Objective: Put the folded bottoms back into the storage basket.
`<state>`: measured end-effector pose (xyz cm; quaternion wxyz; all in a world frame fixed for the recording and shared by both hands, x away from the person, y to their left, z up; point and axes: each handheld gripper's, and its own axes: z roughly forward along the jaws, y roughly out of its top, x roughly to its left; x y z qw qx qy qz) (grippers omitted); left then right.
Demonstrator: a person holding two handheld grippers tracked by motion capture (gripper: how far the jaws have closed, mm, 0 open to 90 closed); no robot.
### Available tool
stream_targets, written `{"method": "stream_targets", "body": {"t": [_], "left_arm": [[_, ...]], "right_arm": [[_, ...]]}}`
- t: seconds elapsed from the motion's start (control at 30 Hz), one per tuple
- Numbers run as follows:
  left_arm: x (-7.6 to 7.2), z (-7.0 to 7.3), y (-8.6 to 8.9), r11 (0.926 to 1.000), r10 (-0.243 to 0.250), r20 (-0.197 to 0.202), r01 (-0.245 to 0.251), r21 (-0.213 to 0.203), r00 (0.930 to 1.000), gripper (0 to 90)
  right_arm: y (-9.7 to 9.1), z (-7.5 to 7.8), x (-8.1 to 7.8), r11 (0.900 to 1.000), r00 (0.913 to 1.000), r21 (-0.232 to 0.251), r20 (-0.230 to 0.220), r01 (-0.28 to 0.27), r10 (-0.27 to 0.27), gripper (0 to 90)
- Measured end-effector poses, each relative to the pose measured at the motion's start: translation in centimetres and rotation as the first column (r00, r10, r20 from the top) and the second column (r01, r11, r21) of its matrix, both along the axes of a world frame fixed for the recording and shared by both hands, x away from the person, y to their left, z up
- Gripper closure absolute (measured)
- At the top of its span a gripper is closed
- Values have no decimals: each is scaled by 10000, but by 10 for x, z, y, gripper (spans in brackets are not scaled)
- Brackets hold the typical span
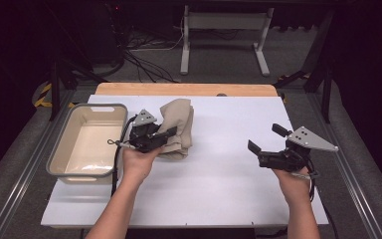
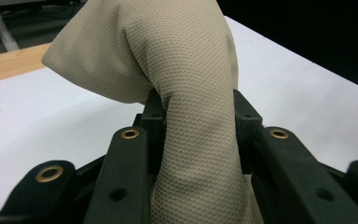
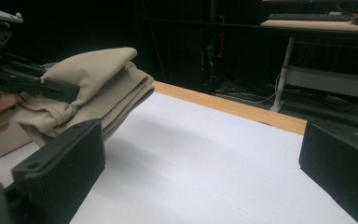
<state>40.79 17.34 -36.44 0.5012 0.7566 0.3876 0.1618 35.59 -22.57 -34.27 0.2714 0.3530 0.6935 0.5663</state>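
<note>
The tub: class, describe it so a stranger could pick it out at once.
Start at the white table and go to its left edge. The tub sits there, beside the folded beige cloth. It is the one rigid, open, cream container with a grey rim.

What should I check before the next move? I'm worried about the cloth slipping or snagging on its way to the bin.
1. Left tool has a firm hold on the cloth: ok, a fold is pinched between its jaws.
2. All of the cloth is off the table: not ok, most of it still lies folded on the sheet.
3. Bin is ready to take it: ok, it looks empty and sits just left of the cloth.
4. Right tool is out of the way: ok, open, holding nothing, well to the right.
5. Cloth will stay folded when lifted: cannot tell.
</note>
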Motion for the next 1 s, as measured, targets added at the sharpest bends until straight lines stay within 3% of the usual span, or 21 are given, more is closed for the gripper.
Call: {"method": "stream_targets", "body": {"t": [0.57, 1.0], "left_arm": [[-10, 16, 28, 9982, 359, 365, -341, -490, 9987, 672], [-18, 31, 59, 9945, 828, 515, -792, -678, 9952, 672]], "right_arm": [[8, -5, 3, 9994, 9996, -207, -81, -277, 276, 10], [11, -6, 3, 9989, 9992, -285, -156, -382, 378, 10]]}}
